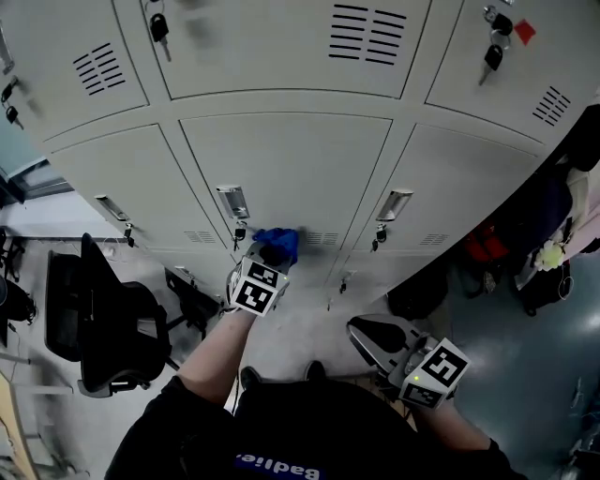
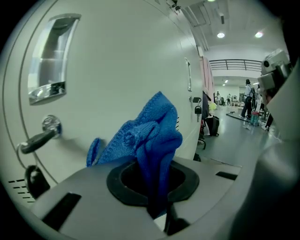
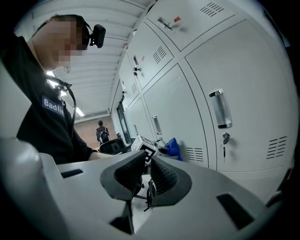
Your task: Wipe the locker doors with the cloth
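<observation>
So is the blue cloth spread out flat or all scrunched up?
Scrunched up. The cloth bunches in thick folds where the left hand-held gripper pinches it.

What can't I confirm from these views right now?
Cloth touching the locker door: left gripper view, the cloth's own folds hide its far side; head view, motion blur.
Dirt on the door: too faint in every view.
Top-row keys: head view, blurred.
Lockers below the left claw: head view, partly hidden by the arm.
</observation>
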### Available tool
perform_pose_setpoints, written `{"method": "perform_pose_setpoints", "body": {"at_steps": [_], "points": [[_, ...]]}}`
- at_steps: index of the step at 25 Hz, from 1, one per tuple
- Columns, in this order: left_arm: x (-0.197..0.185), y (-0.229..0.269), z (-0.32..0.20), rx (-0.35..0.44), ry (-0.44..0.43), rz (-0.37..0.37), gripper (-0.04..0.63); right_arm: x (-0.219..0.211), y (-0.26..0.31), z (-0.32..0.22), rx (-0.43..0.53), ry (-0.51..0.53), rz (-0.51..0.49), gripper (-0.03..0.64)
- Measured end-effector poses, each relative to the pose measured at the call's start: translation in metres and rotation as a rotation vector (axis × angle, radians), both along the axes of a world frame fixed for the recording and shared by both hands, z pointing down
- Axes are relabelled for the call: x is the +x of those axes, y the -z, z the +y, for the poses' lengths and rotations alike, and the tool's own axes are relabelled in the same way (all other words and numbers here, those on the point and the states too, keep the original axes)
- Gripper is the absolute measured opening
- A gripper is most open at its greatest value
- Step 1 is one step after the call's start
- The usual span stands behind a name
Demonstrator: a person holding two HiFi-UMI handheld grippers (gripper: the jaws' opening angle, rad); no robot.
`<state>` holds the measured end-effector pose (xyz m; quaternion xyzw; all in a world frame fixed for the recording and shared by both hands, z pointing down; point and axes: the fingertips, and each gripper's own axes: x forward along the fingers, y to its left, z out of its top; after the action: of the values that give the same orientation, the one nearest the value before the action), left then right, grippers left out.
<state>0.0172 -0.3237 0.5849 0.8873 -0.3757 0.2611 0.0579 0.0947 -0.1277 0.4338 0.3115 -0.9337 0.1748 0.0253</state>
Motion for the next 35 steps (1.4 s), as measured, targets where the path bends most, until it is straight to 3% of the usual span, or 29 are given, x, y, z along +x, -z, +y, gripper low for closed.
{"method": "perform_pose_setpoints", "body": {"at_steps": [12, 20, 26, 35], "points": [[0.105, 0.006, 0.011, 0.0, -0.148, -0.022, 0.054, 0.054, -0.005, 0.009, 0.002, -0.061, -0.02, 0.039], [0.14, 0.023, 0.019, 0.034, -0.21, -0.004, 0.055, 0.072, -0.008, 0.021, 0.002, -0.104, -0.024, 0.04], [0.111, 0.068, 0.048, 0.047, -0.216, 0.108, 0.055, 0.048, 0.003, 0.033, 0.033, -0.108, -0.032, 0.038], [0.009, 0.108, 0.123, 0.103, -0.273, 0.126, 0.055, -0.06, 0.011, 0.065, 0.055, -0.048, -0.024, 0.04]]}}
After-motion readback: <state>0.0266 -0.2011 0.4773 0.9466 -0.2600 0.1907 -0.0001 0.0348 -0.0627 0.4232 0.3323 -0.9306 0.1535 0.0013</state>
